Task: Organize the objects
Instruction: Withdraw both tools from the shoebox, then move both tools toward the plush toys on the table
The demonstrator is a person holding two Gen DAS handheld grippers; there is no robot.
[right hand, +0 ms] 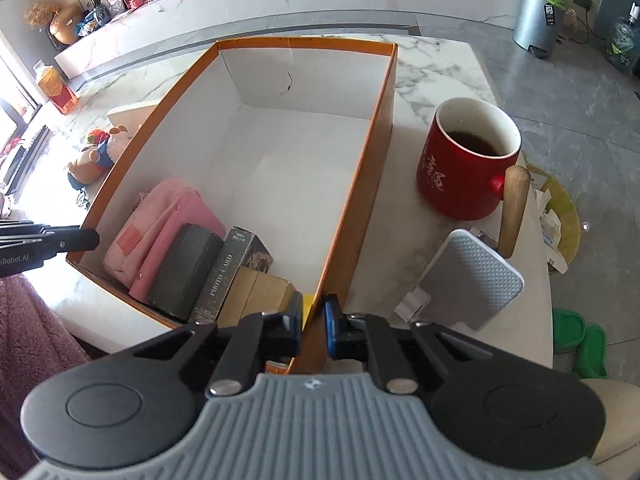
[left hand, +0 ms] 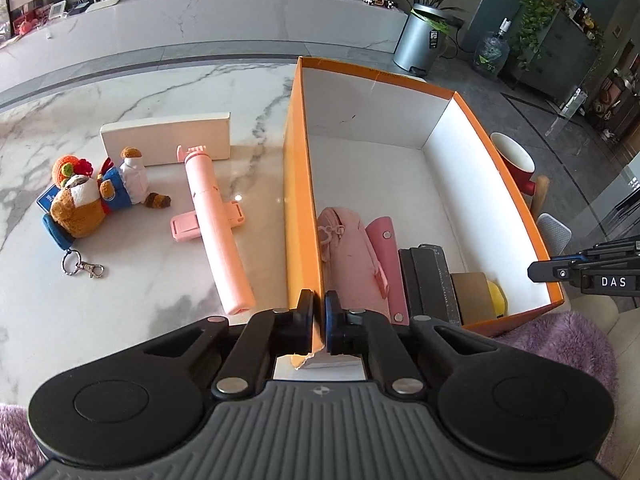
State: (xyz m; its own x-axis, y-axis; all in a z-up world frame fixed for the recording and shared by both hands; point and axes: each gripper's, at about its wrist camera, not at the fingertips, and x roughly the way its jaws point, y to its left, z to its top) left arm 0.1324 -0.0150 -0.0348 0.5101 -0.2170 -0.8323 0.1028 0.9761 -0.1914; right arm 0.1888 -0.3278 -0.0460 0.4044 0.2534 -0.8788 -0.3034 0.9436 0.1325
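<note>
An orange box (left hand: pixel 298 184) with a white inside stands on the marble table. My left gripper (left hand: pixel 319 322) is shut on its left wall near the front corner. My right gripper (right hand: pixel 313 322) is shut on its right wall (right hand: pixel 360 184) near the front. Inside at the front lie a pink pouch (right hand: pixel 152 228), a pink case (left hand: pixel 386 268), dark boxes (right hand: pixel 184 272) and a yellow thing (left hand: pixel 498 298). On the table to the left lie a pink selfie stick (left hand: pixel 216 228), a plush bear keychain (left hand: pixel 86 204) and a white box (left hand: pixel 166 140).
A red mug (right hand: pixel 466 160) with dark liquid and a wooden handle stands right of the box. A grey-white power bank (right hand: pixel 466 280) lies before it. The table's edge runs close on the right. A purple fluffy cloth (left hand: pixel 560 344) is at the front.
</note>
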